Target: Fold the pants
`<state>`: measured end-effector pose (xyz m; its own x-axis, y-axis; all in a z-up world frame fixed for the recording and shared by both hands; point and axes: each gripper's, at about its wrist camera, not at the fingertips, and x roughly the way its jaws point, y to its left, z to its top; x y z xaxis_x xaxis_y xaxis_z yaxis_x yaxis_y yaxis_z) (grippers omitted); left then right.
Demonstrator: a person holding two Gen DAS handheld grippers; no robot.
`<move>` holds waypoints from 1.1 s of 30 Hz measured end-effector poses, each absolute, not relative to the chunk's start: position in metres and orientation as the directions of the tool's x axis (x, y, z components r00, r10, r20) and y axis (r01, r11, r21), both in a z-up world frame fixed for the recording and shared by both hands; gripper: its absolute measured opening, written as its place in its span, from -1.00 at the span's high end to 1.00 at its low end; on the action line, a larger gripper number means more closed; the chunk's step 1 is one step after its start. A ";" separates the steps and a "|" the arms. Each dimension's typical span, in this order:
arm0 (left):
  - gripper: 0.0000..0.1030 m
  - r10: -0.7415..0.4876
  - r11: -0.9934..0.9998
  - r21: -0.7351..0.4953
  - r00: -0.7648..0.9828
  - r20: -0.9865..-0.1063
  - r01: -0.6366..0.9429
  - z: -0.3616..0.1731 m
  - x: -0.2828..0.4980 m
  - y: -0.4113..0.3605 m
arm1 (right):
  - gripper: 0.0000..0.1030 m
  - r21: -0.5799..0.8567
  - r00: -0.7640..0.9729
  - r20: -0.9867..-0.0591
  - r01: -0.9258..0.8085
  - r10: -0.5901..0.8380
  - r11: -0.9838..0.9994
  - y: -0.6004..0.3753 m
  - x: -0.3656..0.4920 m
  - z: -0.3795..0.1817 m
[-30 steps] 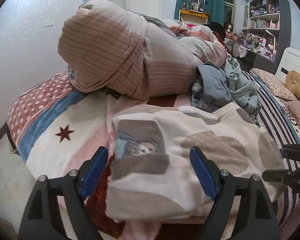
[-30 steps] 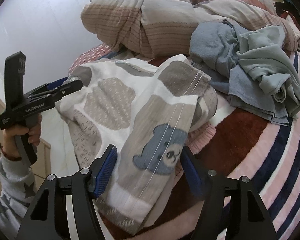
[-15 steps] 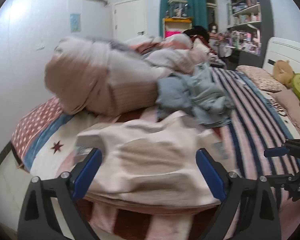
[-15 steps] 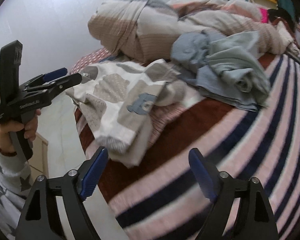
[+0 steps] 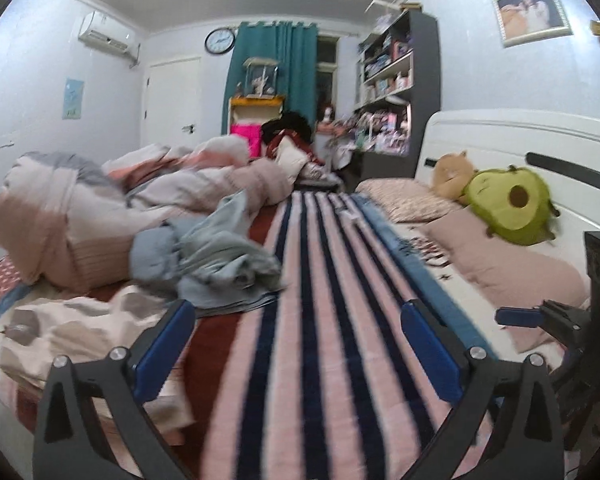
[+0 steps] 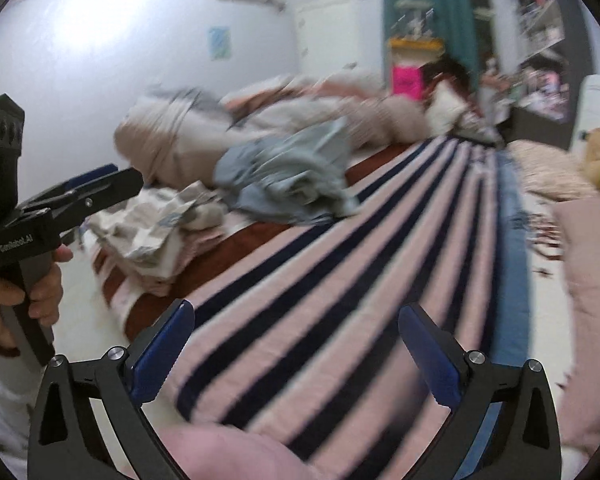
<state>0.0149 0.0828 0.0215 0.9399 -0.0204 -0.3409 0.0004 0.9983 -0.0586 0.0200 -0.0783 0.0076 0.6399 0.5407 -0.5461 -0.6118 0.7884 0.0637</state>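
The folded cream pants with grey patches [image 5: 64,332] lie at the bed's left corner, on a folded pink garment; they also show in the right wrist view [image 6: 156,220]. My left gripper [image 5: 298,344] is open and empty, above the striped blanket [image 5: 320,320], to the right of the pants. My right gripper [image 6: 296,348] is open and empty over the striped blanket [image 6: 340,280], well clear of the pants. The left gripper also shows from the side in the right wrist view [image 6: 100,188].
A crumpled blue-grey garment pile [image 5: 216,256] lies behind the pants. A rolled pink-and-grey duvet [image 5: 80,216] is at the back left. Pillows [image 5: 500,256] and a green plush toy [image 5: 512,204] sit by the headboard at right. A bookshelf [image 5: 396,92] stands beyond the bed.
Both grippers have pulled back and swung right, away from the pants, which stay folded at the bed's left corner. Both views now look along the striped blanket.
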 end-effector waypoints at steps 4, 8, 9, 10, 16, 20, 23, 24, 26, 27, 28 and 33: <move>-0.98 -0.031 0.999 -0.042 0.948 -0.316 0.018 0.022 0.011 0.051 | -0.98 0.036 0.739 -0.472 -0.530 0.481 0.848 -0.114 -0.003 0.013; -0.98 -0.047 0.999 -0.033 0.950 -0.309 0.039 0.021 0.006 0.032 | -0.98 0.035 0.790 -0.412 -0.484 0.454 0.874 -0.136 -0.018 0.019; -0.98 -0.048 0.999 -0.030 0.950 -0.308 0.041 0.021 0.005 0.028 | -0.98 0.038 0.798 -0.403 -0.474 0.448 0.879 -0.141 -0.020 0.021; -0.98 -0.044 0.999 -0.024 0.951 -0.307 0.039 0.021 0.004 0.025 | -0.98 0.042 0.804 -0.396 -0.466 0.443 0.884 -0.144 -0.022 0.023; -0.98 -0.038 0.999 -0.006 0.952 -0.303 0.039 0.022 0.004 0.017 | -0.98 0.053 0.822 -0.375 -0.441 0.427 0.896 -0.157 -0.027 0.027; -0.98 -0.037 0.999 -0.002 0.952 -0.305 0.038 0.021 0.005 0.016 | -0.98 0.059 0.826 -0.371 -0.436 0.425 0.898 -0.161 -0.028 0.027; -0.98 -0.034 0.999 -0.004 0.952 -0.303 0.035 0.021 0.007 0.015 | -0.98 0.064 0.826 -0.372 -0.433 0.424 0.899 -0.163 -0.027 0.026; -0.98 -0.035 0.999 -0.005 0.952 -0.304 0.035 0.021 0.007 0.015 | -0.98 0.063 0.828 -0.371 -0.428 0.419 0.902 -0.164 -0.027 0.025; -0.98 -0.035 0.999 -0.010 0.953 -0.302 0.033 0.021 0.009 0.014 | -0.98 0.057 0.837 -0.363 -0.419 0.410 0.906 -0.163 -0.028 0.026; -0.98 -0.036 0.999 -0.016 0.954 -0.299 0.032 0.021 0.009 0.014 | -0.98 0.057 0.838 -0.359 -0.420 0.411 0.906 -0.165 -0.030 0.026; -0.98 -0.035 0.999 -0.018 0.954 -0.298 0.031 0.022 0.009 0.013 | -0.98 0.059 0.840 -0.353 -0.420 0.412 0.906 -0.166 -0.030 0.027; -0.98 -0.029 1.000 -0.020 0.953 -0.300 0.025 0.022 0.011 0.010 | -0.98 0.058 0.852 -0.335 -0.407 0.402 0.912 -0.170 -0.034 0.031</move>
